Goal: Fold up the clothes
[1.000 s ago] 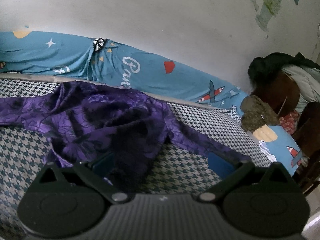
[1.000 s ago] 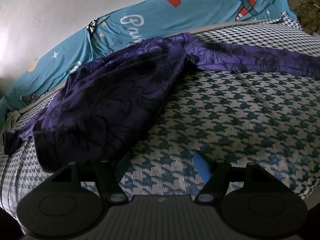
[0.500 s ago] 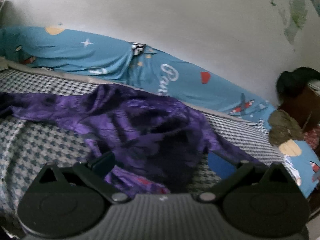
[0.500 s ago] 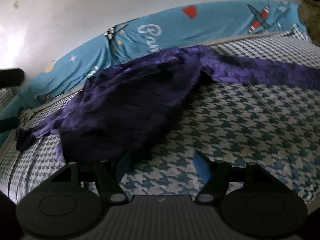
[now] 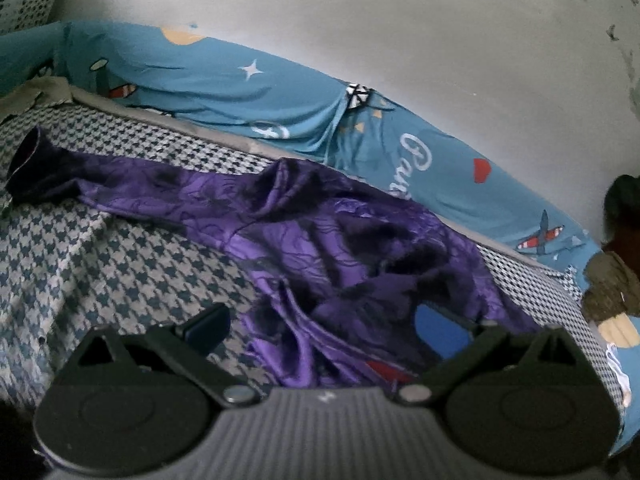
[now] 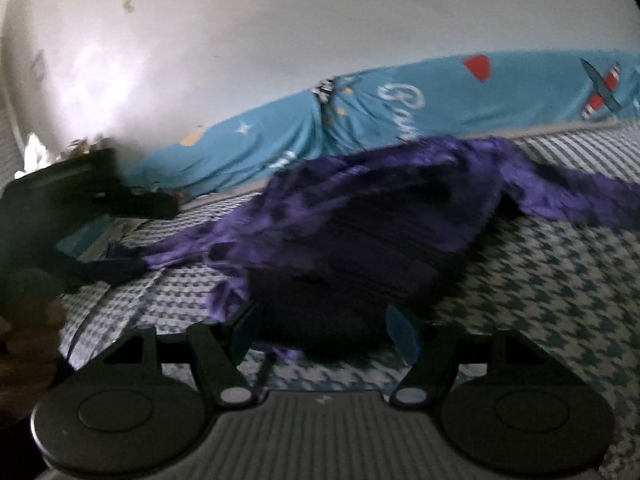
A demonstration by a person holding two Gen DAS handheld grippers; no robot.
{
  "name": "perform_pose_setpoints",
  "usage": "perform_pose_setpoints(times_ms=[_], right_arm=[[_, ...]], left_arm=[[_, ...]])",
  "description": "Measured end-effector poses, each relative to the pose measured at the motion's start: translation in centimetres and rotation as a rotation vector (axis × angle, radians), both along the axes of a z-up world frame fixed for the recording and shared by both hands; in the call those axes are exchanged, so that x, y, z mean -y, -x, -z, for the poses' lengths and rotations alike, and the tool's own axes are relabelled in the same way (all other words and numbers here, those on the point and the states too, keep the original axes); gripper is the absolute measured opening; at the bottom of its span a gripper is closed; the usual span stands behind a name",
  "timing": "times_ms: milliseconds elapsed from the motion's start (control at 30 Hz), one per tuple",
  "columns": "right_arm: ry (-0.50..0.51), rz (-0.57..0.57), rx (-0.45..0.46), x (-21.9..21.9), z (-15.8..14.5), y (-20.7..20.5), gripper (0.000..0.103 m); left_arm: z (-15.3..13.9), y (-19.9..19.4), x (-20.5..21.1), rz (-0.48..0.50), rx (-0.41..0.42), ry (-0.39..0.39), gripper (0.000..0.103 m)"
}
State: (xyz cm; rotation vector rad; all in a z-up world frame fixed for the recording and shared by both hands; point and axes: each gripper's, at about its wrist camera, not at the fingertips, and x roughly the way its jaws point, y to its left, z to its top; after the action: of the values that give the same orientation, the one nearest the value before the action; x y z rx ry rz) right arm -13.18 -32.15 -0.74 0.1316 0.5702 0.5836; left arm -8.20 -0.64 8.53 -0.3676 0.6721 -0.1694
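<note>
Purple garment point(image 5: 328, 248) lies crumpled on a bed with a houndstooth cover point(image 5: 100, 256), one sleeve point(image 5: 80, 176) stretched out far left of the left gripper point(image 5: 324, 328), other sleeve point(image 6: 580, 200) trailing off to the right of the right gripper point(image 6: 324, 328). Left gripper fingers point(image 5: 208, 322) spread wide, nothing pinched; garment hem sits between and just ahead of them. Right gripper fingers point(image 6: 402, 330) also spread, dark bunched hem of the garment between them, contact unclear, view blurred. Beyond the fingers in both views: blue cartoon-print sheet point(image 5: 224, 92) with stars, planes and lettering along the far bed edge, against a plain whitish wall point(image 5: 360, 20) with scuffs and flaking paint. White lattice basket point(image 5: 24, 4) at top left of left view. Dark and olive clothes heap point(image 5: 612, 284) at far right. Right view shows the other gripper as a dark shape at far left, over the bed edge.
</note>
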Motion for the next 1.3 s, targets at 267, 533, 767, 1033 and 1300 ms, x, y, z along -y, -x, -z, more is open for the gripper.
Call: perform_pose_setpoints(times_ms=[267, 533, 767, 1033, 1300], right_arm=[[0.061, -0.043, 0.042, -2.8, 0.3, 0.3, 0.070], [0.143, 0.035, 0.019, -4.3, 1.6, -1.2, 0.053], [0.085, 0.139, 0.003, -2.4, 1.0, -1.8, 0.021], [0.034, 0.394, 0.013, 1.8, -0.3, -2.5, 0.016], [0.049, 0.580, 0.065, 5.5, -1.5, -2.1, 0.016]], left_arm=[[0.8, -0.2, -0.5, -0.005, -0.012, -0.003, 0.103], [1.1, -0.1, -0.9, -0.012, -0.023, -0.002, 0.103], [1.5, -0.1, -1.4, -0.023, -0.035, -0.007, 0.103], [2.3, 0.0, -0.7, 0.002, -0.059, -0.026, 0.103], [2.5, 0.2, 0.9, 0.042, -0.072, -0.057, 0.103]])
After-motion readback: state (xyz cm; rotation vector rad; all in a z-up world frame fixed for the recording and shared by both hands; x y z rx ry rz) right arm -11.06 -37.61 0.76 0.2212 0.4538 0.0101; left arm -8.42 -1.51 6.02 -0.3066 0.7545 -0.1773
